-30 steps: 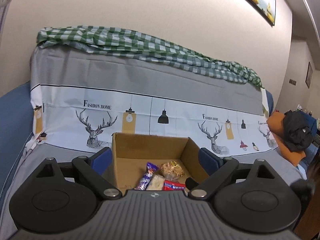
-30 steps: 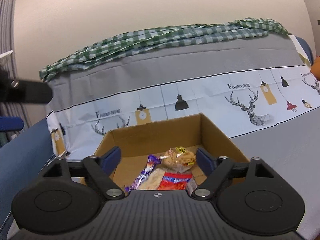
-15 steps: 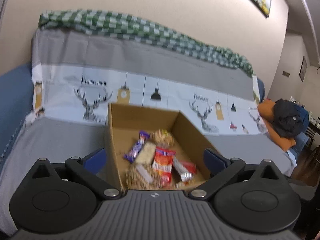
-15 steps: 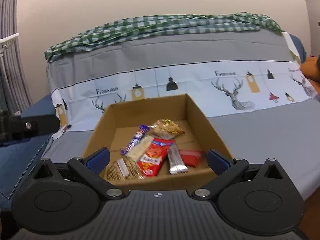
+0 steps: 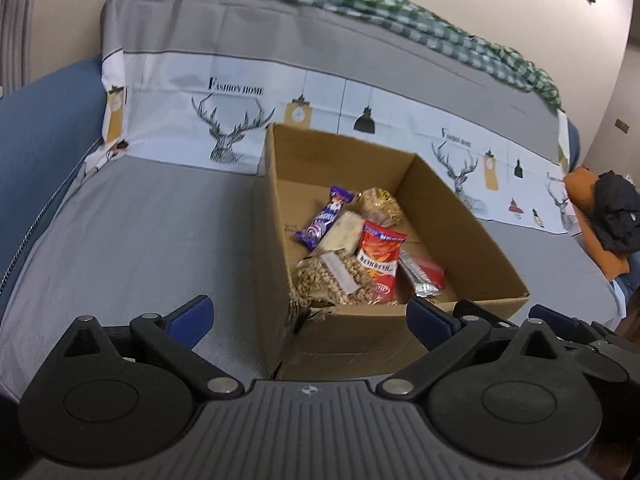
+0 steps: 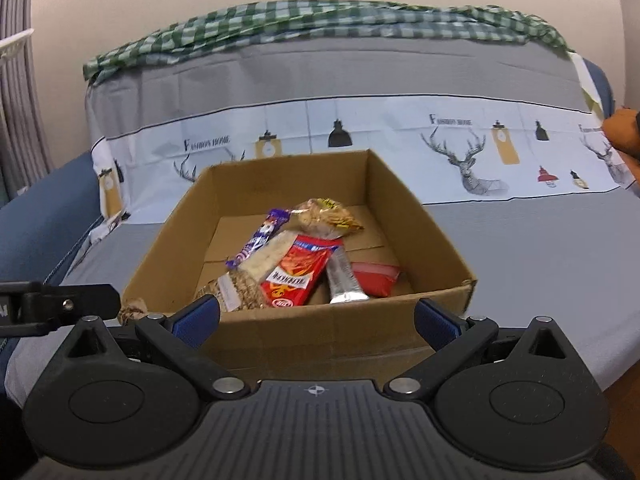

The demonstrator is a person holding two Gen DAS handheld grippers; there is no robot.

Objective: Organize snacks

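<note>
An open cardboard box (image 5: 460,220) (image 6: 168,248) sits on the grey sofa seat. Inside lie several snacks: a purple bar (image 5: 324,220) (image 6: 260,238), a white bar (image 5: 342,232), a red packet (image 5: 380,256) (image 6: 298,276), a clear bag of nuts (image 5: 332,276) (image 6: 240,288), a clear bag with a yellow label (image 5: 378,206) (image 6: 326,214) and a silver-ended bar (image 5: 422,274) (image 6: 344,280). My left gripper (image 5: 308,314) hangs open before the box's near left corner. My right gripper (image 6: 318,318) stands open, straddling the near wall. Neither holds anything.
The sofa back wears a grey cover with a deer print (image 5: 228,132) and a green checked cloth (image 6: 320,20) on top. A blue armrest (image 5: 36,140) rises at the left. An orange cushion with a black garment (image 5: 612,216) lies at the right end.
Both views have tipped downward and drawn nearer the box, so its whole floor and all the snacks now show. Both grippers' jaws stand slightly wider than a second ago.
</note>
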